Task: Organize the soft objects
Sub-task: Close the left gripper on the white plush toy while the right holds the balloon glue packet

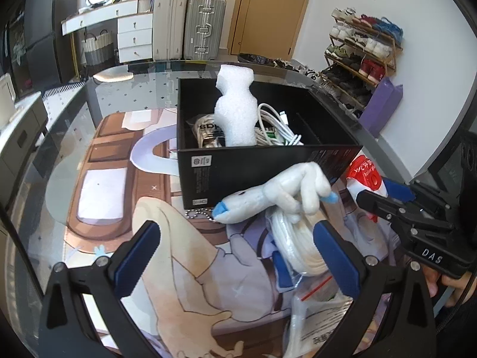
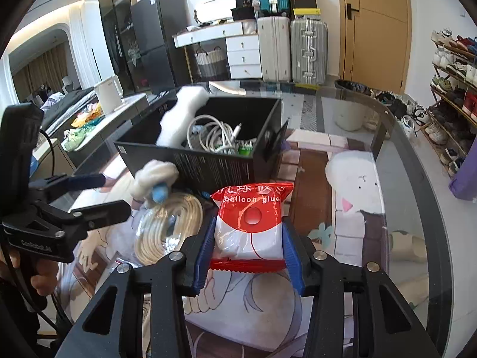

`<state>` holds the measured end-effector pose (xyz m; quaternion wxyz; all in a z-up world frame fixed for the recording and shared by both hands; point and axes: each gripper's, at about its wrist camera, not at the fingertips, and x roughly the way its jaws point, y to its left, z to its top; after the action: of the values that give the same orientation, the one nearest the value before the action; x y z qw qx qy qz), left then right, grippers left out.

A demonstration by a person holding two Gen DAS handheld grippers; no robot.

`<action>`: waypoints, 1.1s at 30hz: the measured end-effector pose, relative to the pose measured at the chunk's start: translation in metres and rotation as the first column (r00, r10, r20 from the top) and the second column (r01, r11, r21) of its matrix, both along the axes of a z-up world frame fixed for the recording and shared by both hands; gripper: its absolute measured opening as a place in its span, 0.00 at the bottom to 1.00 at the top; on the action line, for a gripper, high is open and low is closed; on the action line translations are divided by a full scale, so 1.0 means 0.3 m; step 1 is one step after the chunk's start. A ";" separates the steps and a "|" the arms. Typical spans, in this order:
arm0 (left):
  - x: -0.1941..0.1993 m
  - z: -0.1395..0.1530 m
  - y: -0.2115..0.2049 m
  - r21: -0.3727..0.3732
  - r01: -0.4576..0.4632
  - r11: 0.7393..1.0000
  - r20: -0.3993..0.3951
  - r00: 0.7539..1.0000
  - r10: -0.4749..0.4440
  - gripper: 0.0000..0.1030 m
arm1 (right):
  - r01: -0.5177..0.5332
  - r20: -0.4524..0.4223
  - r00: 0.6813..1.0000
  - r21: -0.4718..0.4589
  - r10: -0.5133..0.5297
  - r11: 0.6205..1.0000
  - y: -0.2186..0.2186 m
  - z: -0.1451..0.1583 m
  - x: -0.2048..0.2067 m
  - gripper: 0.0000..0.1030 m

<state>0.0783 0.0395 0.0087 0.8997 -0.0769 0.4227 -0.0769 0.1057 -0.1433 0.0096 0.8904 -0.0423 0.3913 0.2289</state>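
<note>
The left claw [image 1: 235, 253] stands released, its blue-padded fingers [image 1: 137, 256] spread wide over the printed mat [image 1: 184, 268] that covers the glass surface [image 1: 74, 110], nothing between them; in the right wrist view it shows at the far left, reaching in towards the toy. Just ahead of it and towards its right finger lies a white plush toy [image 1: 283, 194] with blue tips, resting on top of a coil of white cord [image 1: 295, 244] that sits in a clear plastic bag [image 1: 313, 322]; a bead chain [image 1: 199, 213] lies beside the toy's blue end, at the foot of the box. Behind these stands an open black box [image 1: 238, 167], and inside it a piece of white foam [image 1: 235, 110] stands upright, with a dark adidas bag [image 1: 205, 132] to its left and a tangle of white cables [image 1: 277, 128] to its right. Further right, the right claw [image 2: 249, 244] is clenched on a red and white packet [image 2: 250, 223] labelled "balloon glue", pressed between both blue pads and held above the mat, near the box's front right corner and apart from the toy and cord
</note>
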 end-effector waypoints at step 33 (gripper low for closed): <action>0.128 -0.057 -0.023 -0.194 -0.064 0.979 -0.093 0.995 0.046 0.87 | 0.025 -0.001 1.000 0.015 -0.025 1.000 -0.036 0.009 0.007 0.43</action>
<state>0.1165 0.0324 -0.0083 0.8699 -0.1807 0.4500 -0.0900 0.1077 -0.1542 0.0122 0.8933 -0.0306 0.3906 0.2205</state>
